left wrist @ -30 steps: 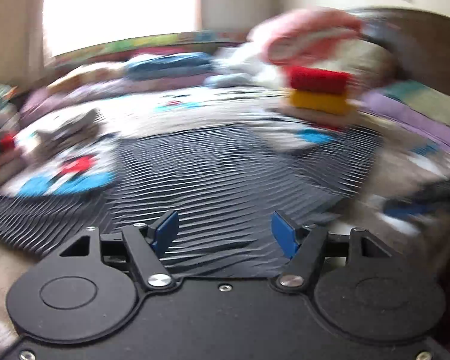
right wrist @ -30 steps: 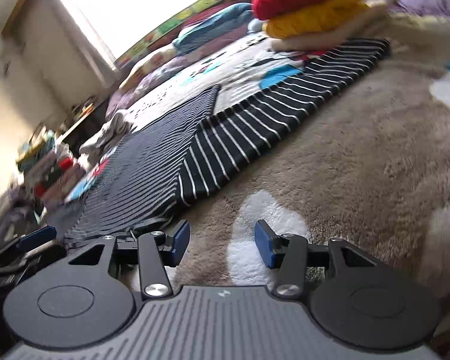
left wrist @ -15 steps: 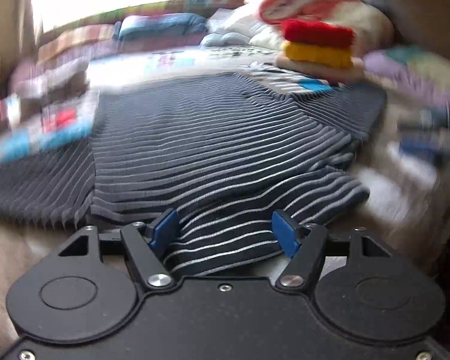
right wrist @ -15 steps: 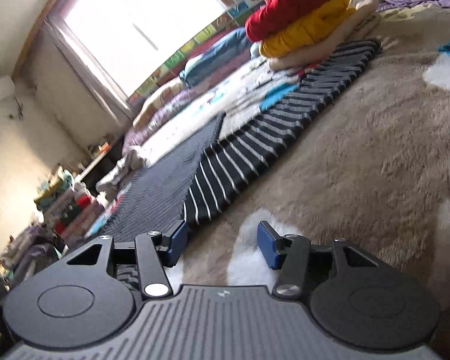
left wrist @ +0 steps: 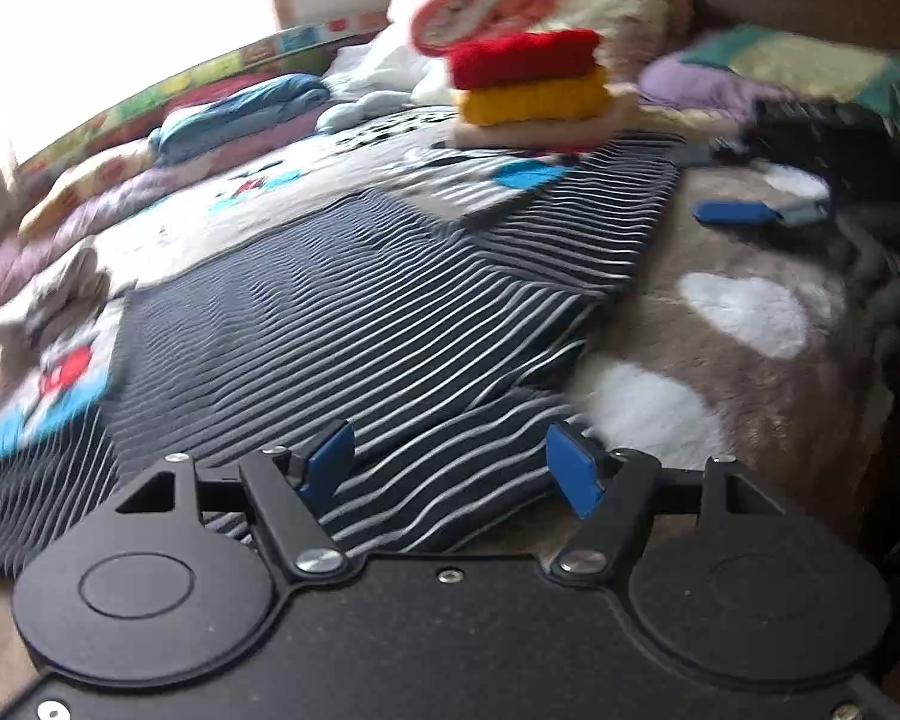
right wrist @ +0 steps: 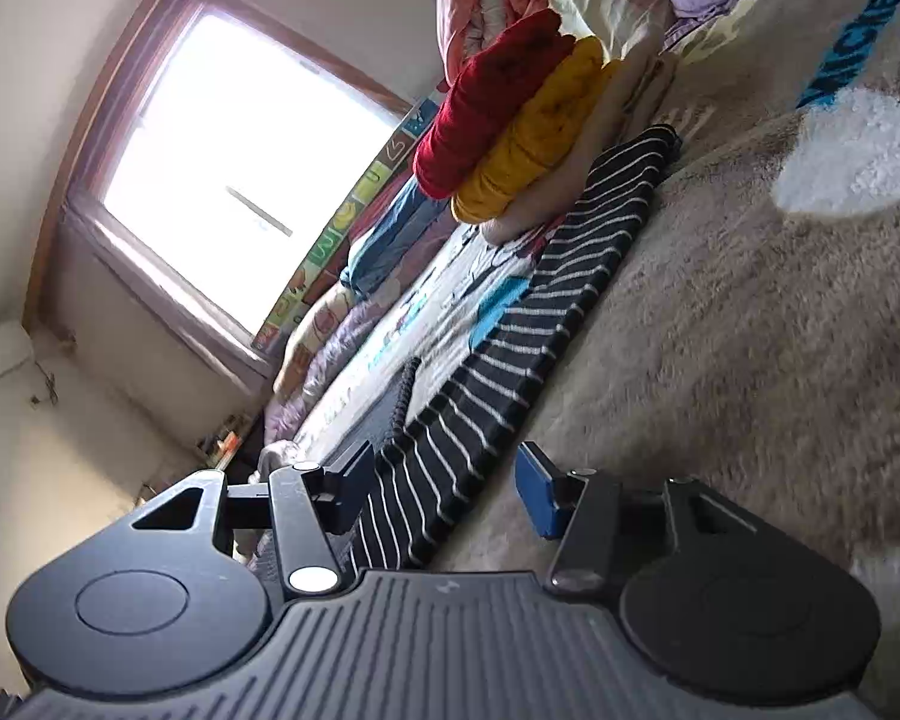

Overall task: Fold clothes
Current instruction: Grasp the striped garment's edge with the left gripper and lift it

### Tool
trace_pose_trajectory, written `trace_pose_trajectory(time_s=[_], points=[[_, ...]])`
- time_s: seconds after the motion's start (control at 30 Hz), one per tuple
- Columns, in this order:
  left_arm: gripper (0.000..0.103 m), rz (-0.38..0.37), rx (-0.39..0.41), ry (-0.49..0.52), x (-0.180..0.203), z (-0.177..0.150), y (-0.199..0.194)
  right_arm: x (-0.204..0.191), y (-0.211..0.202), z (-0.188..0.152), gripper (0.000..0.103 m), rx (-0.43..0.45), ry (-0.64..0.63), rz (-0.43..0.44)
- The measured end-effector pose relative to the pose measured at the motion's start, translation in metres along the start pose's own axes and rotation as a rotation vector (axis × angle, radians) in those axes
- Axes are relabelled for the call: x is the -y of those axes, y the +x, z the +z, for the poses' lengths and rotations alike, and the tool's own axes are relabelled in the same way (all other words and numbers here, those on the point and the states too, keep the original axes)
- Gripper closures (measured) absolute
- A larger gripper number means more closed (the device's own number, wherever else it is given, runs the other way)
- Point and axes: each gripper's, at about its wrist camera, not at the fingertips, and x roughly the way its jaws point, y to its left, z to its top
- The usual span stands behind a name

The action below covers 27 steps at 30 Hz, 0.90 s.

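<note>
No boxes, baskets or bins in either view; the clothes lie straight on the bed.

Left wrist view, left to right: a pale crumpled garment [left wrist: 48, 294] at the far left edge of the bed. The striped shirt [left wrist: 354, 324], navy with thin white stripes, is spread flat over the cartoon-print bedspread [left wrist: 258, 192], and its right side lies on the brown plush blanket [left wrist: 768, 372]. Its long axis runs from the near left toward the far right, and one sleeve reaches up to the stack of folded knits [left wrist: 531, 90] (red on yellow on beige). The near hem sits just ahead of the left gripper [left wrist: 450, 465]. The jaws stand apart, the hem's folded corner lies between them, and the blue pads are not pressing it. At the right, the right gripper's blue finger [left wrist: 735, 213] shows, blurred, above the blanket.

Right wrist view, strongly rolled: window [right wrist: 222, 180] at left, then the shirt [right wrist: 510, 360] as a narrow striped band running away toward the knit stack [right wrist: 510, 126]. The right gripper [right wrist: 444, 480] is open, its jaws straddling the near end of the sleeve edge; I cannot tell whether the pads touch the cloth.

Open room: the blanket right of the shirt's edge is bare and wide. On the far side the shirt is hemmed in by the knits and the folded bedding [left wrist: 240, 114] along the window wall.
</note>
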Motion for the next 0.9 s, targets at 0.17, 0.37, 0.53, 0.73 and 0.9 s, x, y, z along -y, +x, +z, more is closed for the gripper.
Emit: trace_pose_trajectory(time_s=[0.17, 0.37, 0.53, 0.73, 0.9], points=[[0.033, -0.044, -0.018, 0.153, 0.044, 0.027, 0.021, 0.022, -0.010, 0.022, 0.050, 0.089, 0.130, 0.015], [0.034, 0.011, 0.018, 0.376, 0.105, 0.058, 0.062, 0.060, -0.034, 0.043, 0.050, 0.220, 0.326, 0.028], [0.039, 0.085, 0.047, 0.522, 0.143, 0.082, 0.094, 0.069, -0.041, 0.046, 0.050, 0.250, 0.388, 0.039], [0.046, 0.143, 0.054, 0.628, 0.179, 0.111, 0.126, 0.080, -0.055, 0.048, 0.049, 0.301, 0.437, 0.049], [0.053, 0.182, 0.060, 0.715, 0.203, 0.129, 0.152, 0.094, -0.064, 0.052, 0.049, 0.378, 0.514, 0.069]])
